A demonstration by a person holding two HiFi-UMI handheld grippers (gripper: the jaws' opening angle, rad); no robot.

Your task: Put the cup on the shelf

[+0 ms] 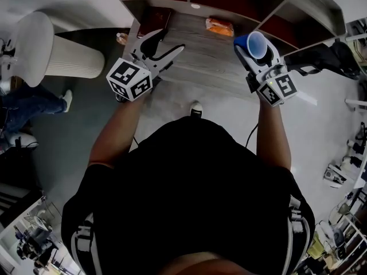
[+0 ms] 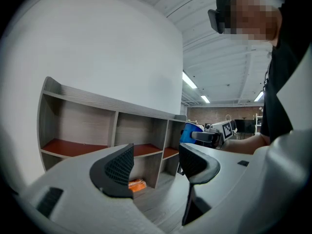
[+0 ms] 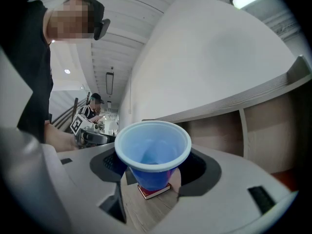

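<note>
Right gripper view: we see right hand-held gripper (image 3: 152, 168) grasping blue cup (image 3: 152, 147); left hand-held gripper (image 2: 157, 161) released, shelf (image 2: 78, 123) ahead.

I find no word, number or brand that I can read. In front of the shelf (image 1: 309, 7), my left cube (image 1: 129, 79) and right cube (image 1: 278, 89) carry only black-and-white square patterns.

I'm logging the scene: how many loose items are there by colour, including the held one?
Blue: 1, cup
Orange: 1, packet
Dark red: 1, book
Total: 3
</note>
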